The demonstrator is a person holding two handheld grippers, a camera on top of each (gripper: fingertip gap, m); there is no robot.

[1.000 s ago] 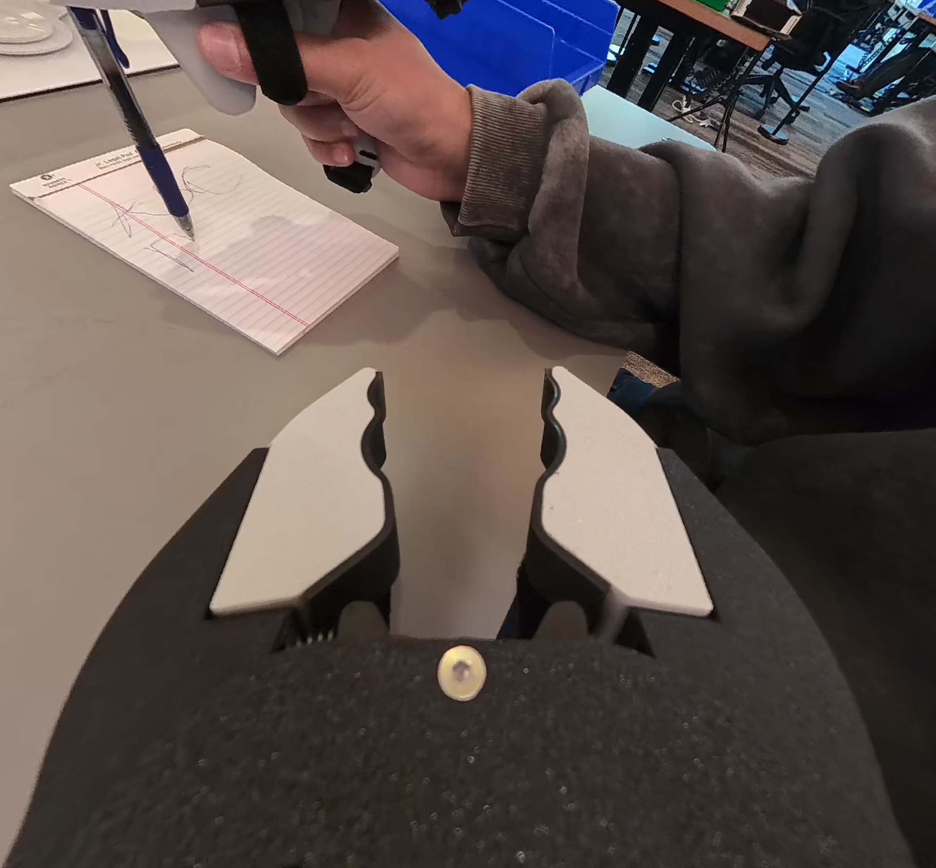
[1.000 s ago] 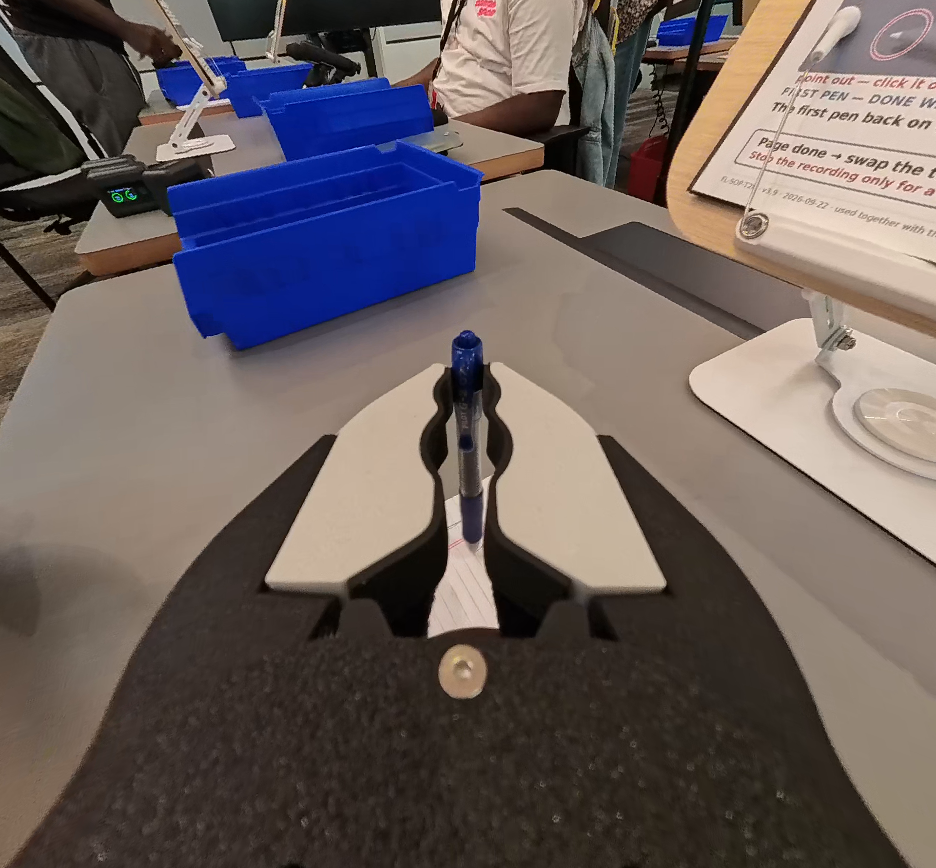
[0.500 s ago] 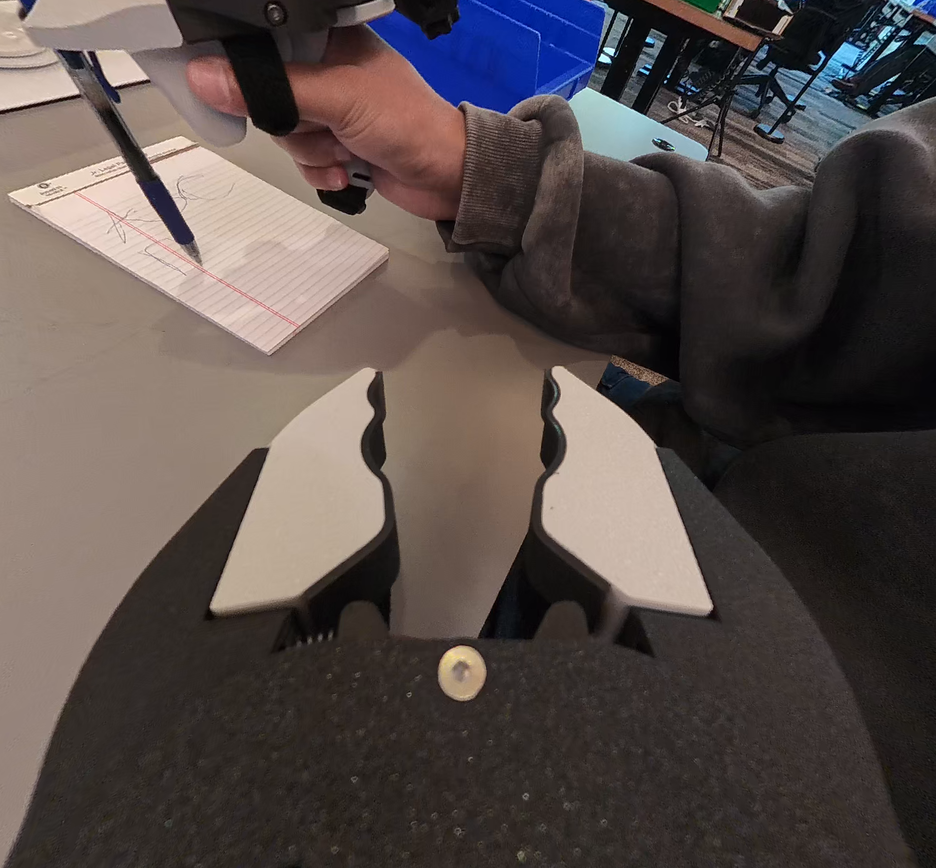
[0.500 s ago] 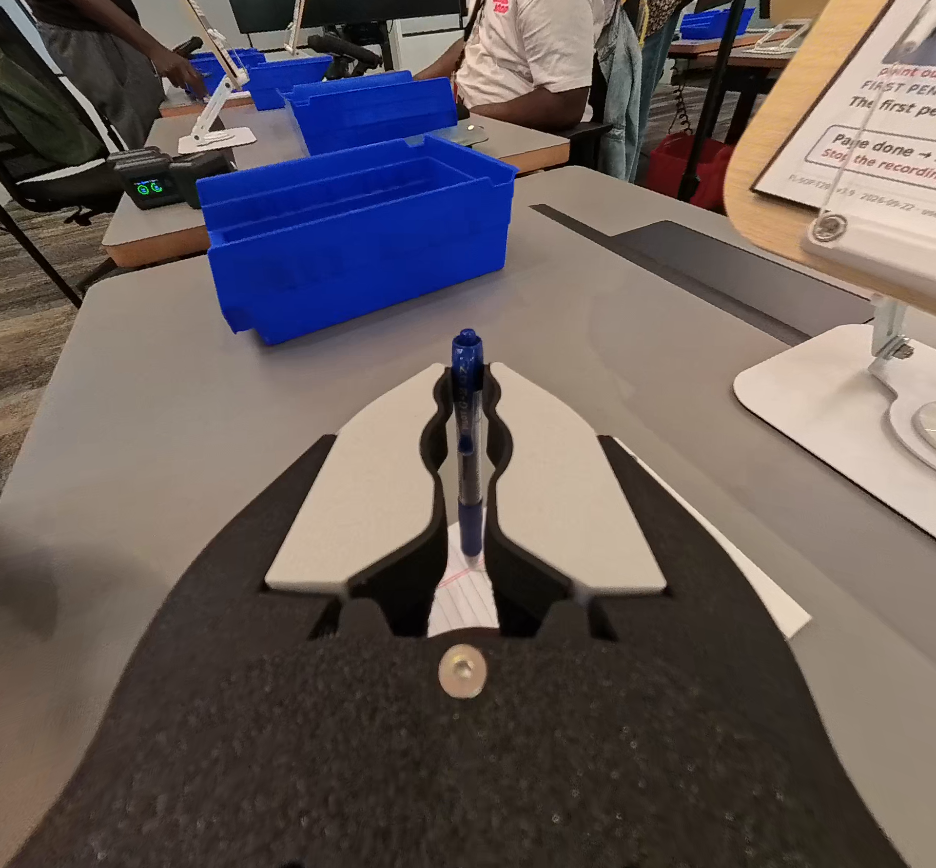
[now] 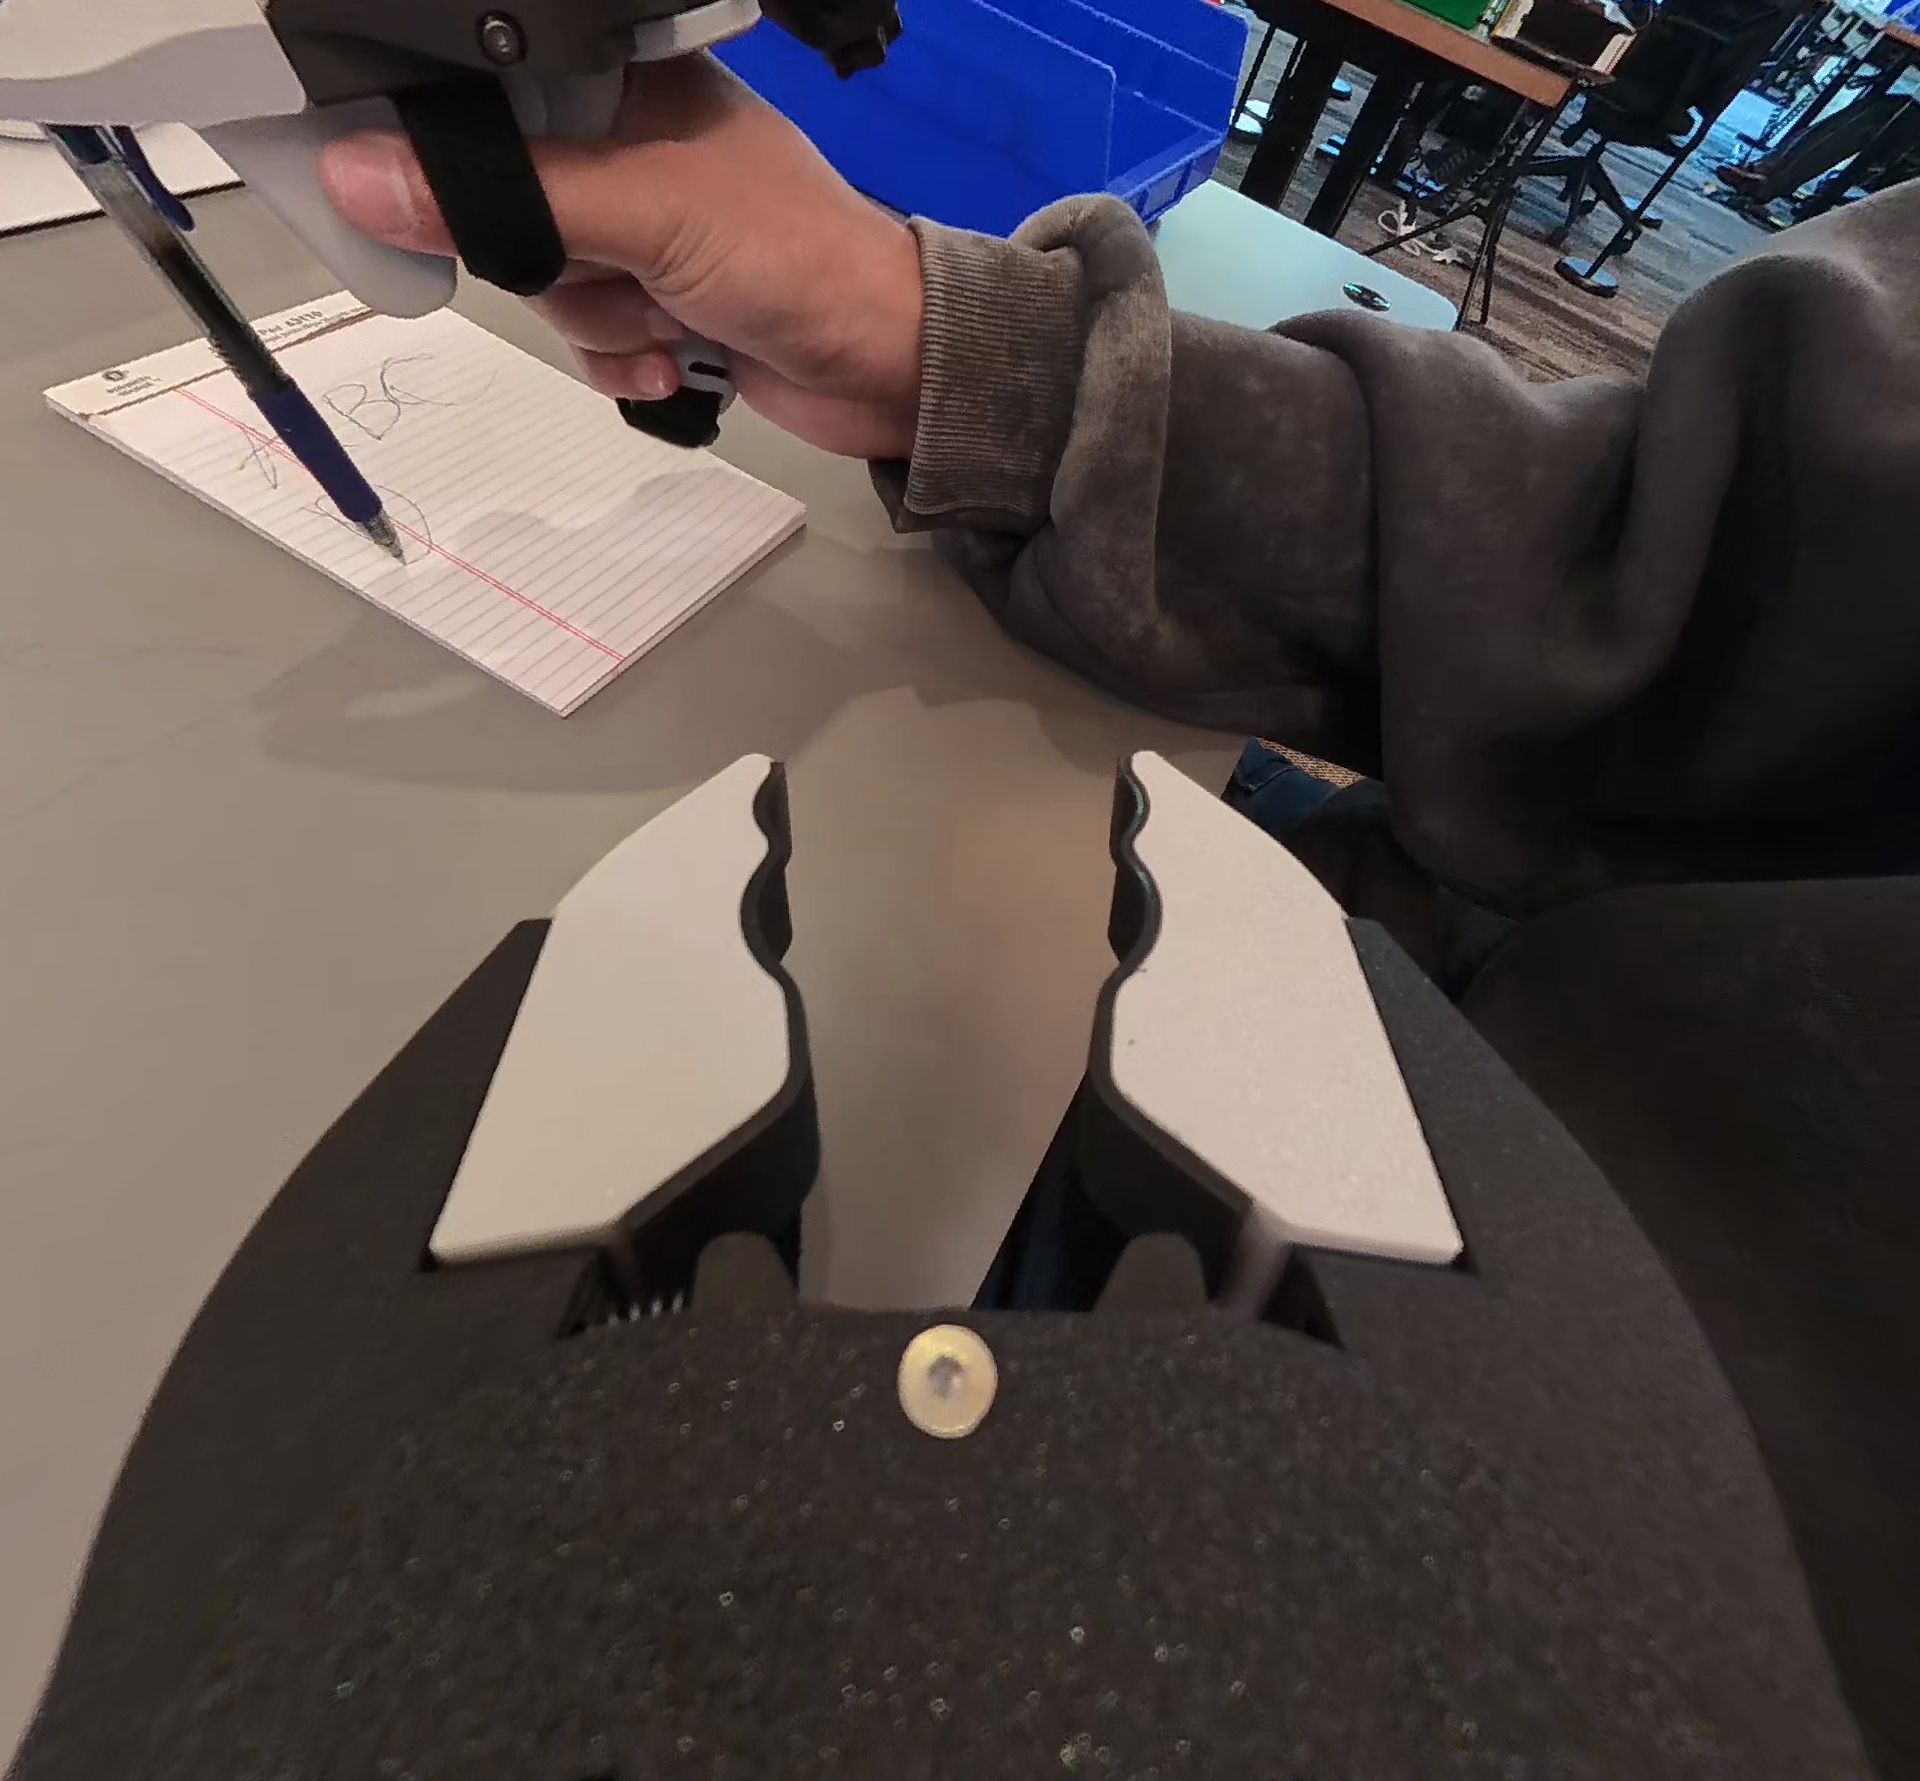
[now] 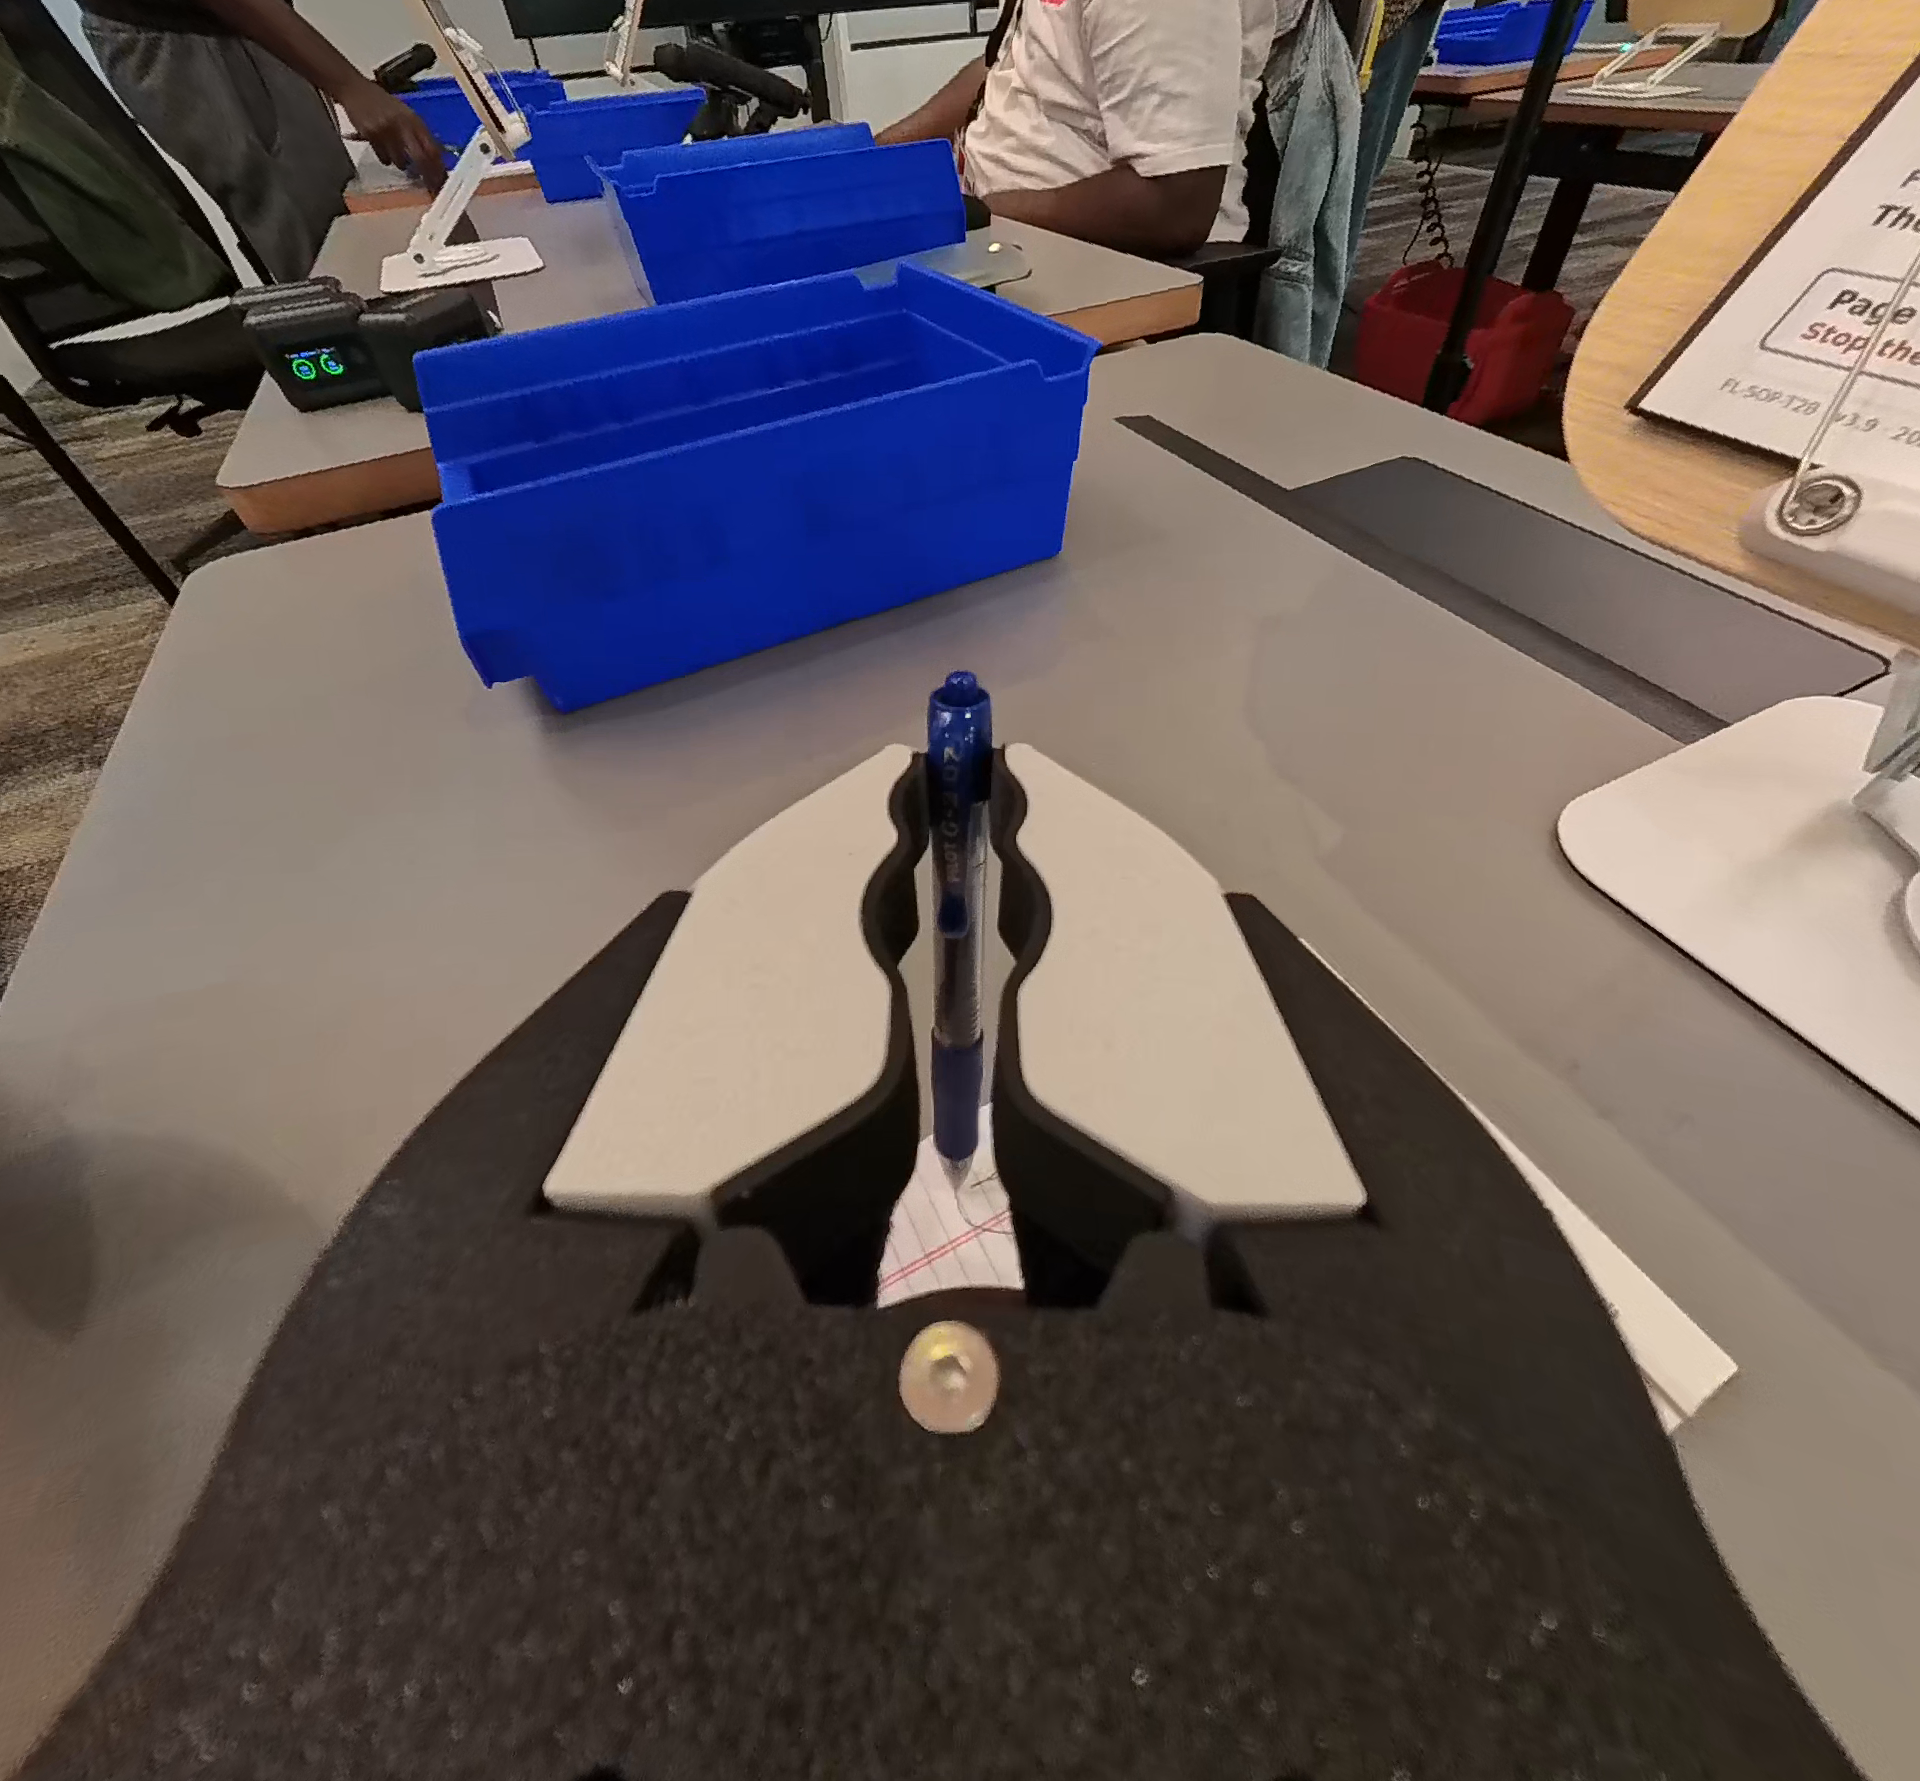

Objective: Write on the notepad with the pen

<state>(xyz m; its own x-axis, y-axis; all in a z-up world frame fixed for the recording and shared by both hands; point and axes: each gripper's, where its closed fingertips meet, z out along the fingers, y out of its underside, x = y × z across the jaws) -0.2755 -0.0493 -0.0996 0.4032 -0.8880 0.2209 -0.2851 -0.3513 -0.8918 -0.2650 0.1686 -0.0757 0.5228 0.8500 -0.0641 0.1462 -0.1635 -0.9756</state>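
Observation:
A white lined notepad [image 5: 540, 526] with a red margin line and blue ink marks lies on the grey table [image 5: 208, 848]. My right gripper [image 6: 956, 755] is shut on a blue pen [image 6: 956, 900] that points down and back toward the camera. In the left wrist view the pen [image 5: 260, 360] slants down with its tip touching the page beside a fresh curved stroke. A strip of the notepad [image 6: 945, 1243] shows between the right jaws. My left gripper [image 5: 951, 775] is open and empty over bare table, nearer than the pad.
A blue bin [image 6: 748, 474] stands on the table ahead of the right gripper. A white stand base [image 6: 1745, 879] with a tilted board [image 6: 1714, 277] is at the right. A hand and grey sleeve [image 5: 1455, 536] hold the right gripper. People sit and stand at tables behind.
The pen tip has moved over the page and left more ink strokes. The right gripper has shifted with it, so the bin sits further right in its view. The left gripper stays open.

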